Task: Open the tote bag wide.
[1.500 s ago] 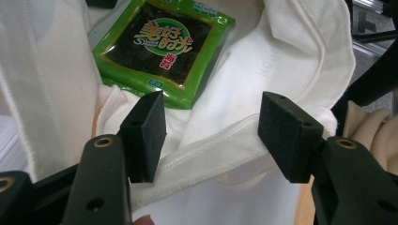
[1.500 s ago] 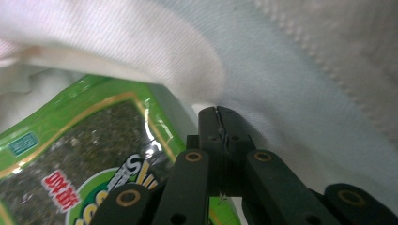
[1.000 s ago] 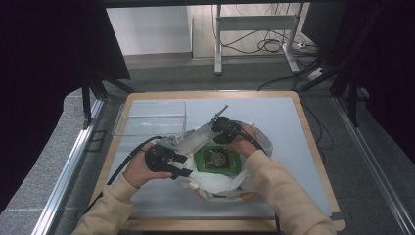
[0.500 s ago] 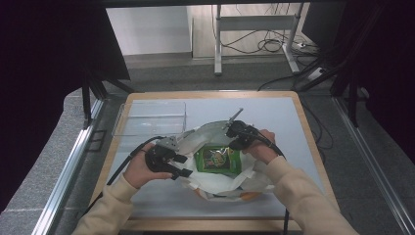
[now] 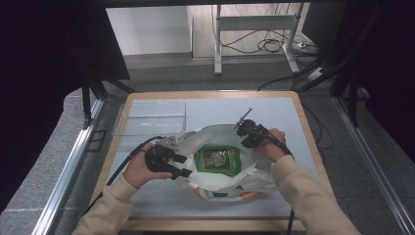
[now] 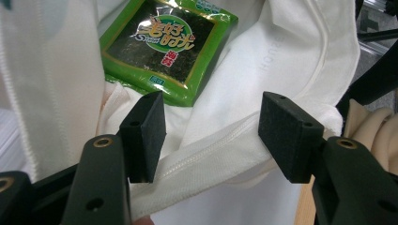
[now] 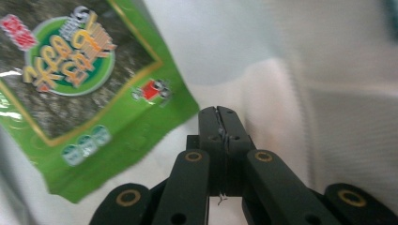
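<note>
- green snack packet (image 5: pixel 217 159) lies flat inside the white cloth bag (image 5: pixel 254 178), mid-table.
- left gripper (image 6: pixel 209 136): jaws apart astride the bag's hem, not pinching.
- right gripper (image 7: pixel 218 117): closed, nothing between, beside packet.
- advice: pinch hem first; keep mouth wide.

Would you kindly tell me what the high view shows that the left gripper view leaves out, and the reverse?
High view alone: the clear tray at the table's far left, and the right claw at the bag's far rim. Left gripper view alone: the zip seam along the bag's edge, running between the left claw's parted jaws. Both share the white bag and the green snack packet lying inside it.
</note>
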The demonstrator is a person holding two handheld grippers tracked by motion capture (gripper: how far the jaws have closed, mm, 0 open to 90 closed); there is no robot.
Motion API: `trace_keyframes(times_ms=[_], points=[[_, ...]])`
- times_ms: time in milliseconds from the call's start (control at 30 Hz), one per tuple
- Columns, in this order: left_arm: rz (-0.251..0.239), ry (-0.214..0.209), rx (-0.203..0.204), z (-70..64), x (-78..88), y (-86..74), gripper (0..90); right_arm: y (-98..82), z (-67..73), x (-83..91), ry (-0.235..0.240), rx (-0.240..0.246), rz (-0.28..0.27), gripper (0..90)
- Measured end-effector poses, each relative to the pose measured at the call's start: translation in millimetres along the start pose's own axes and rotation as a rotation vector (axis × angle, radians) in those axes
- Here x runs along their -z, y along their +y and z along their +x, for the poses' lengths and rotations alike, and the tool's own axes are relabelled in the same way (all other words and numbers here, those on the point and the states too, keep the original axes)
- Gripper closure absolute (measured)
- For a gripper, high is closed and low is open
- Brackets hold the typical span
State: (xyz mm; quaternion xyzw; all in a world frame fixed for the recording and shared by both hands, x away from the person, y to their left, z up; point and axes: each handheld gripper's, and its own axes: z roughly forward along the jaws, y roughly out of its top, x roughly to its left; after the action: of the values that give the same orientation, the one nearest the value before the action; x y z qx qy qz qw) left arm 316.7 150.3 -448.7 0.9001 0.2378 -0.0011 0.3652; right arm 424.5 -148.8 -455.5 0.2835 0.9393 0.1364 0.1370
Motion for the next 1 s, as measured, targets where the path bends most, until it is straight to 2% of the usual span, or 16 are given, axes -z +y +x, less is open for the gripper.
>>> trace_keyframes(times_ms=[200,500,667,767,867,933,1000], points=[[0.0,0.0,0.003,0.1,-0.7,-0.3,41.7,-2.0,-8.9,-3.1,0.0,-0.035,-0.006,89.1],[0.004,-0.001,0.003,0.7,-1.2,-1.7,41.7,-1.9,-6.6,-1.0,0.003,-0.024,-0.015,89.0],[-0.01,0.002,0.0,-0.2,0.0,-1.5,41.7,0.0,-0.3,11.0,0.039,-0.021,-0.081,88.3],[-0.027,0.014,-0.002,-0.8,4.6,-0.6,41.1,1.0,4.4,19.4,0.074,-0.023,-0.12,84.4],[-0.057,0.044,0.019,-1.1,10.9,0.1,37.7,-0.4,7.9,25.5,0.135,-0.046,-0.155,77.9],[-0.076,0.05,0.025,-0.9,15.6,0.6,35.2,-2.1,10.1,28.8,0.163,-0.065,-0.168,70.8],[-0.09,0.058,0.025,-1.0,20.2,0.9,34.5,-4.1,13.2,31.4,0.171,-0.09,-0.186,62.8]])
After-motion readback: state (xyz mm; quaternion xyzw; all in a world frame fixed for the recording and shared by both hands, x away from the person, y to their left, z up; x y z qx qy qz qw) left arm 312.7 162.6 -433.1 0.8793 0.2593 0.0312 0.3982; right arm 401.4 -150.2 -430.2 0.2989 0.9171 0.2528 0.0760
